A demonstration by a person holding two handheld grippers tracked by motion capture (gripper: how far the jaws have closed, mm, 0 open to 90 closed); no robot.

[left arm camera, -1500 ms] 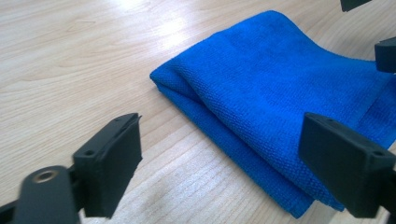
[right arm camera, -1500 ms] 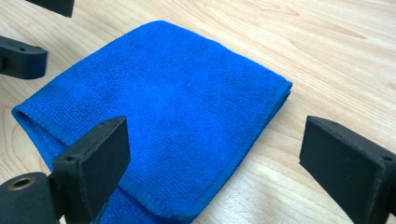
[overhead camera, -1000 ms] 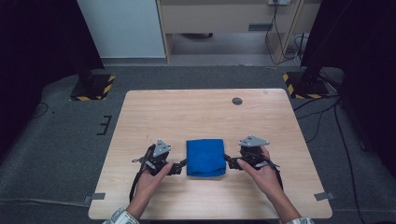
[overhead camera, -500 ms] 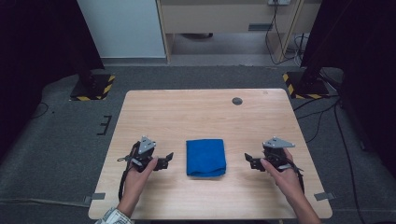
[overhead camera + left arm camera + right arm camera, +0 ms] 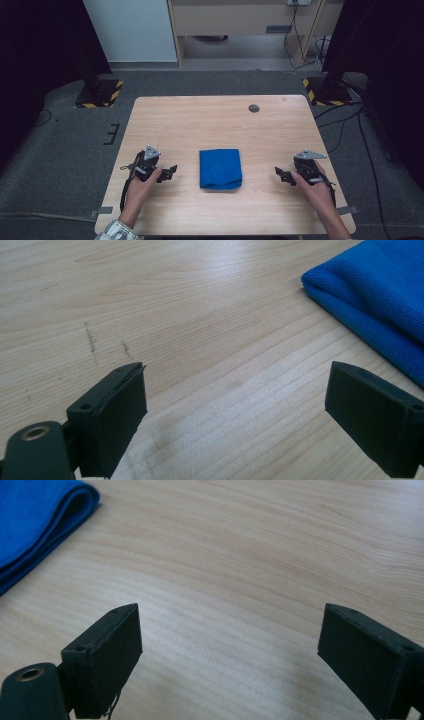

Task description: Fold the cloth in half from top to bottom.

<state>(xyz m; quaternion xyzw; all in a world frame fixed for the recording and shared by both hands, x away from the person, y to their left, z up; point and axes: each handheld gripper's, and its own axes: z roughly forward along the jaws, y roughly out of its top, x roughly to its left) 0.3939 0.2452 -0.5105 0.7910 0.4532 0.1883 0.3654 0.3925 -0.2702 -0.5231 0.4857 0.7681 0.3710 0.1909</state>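
The folded blue cloth (image 5: 220, 168) lies between the left gripper (image 5: 171, 171) and right gripper (image 5: 280, 174) — apart from both. Each one's fingers stand wide with nothing between them — likely because the folding looks finished.

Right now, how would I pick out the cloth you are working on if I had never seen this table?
Look at the light wooden table, then at its near half, midway between the left gripper and the right gripper. The blue cloth lies there, folded into a neat rectangle. It is the one soft, brightly coloured thing on the table.
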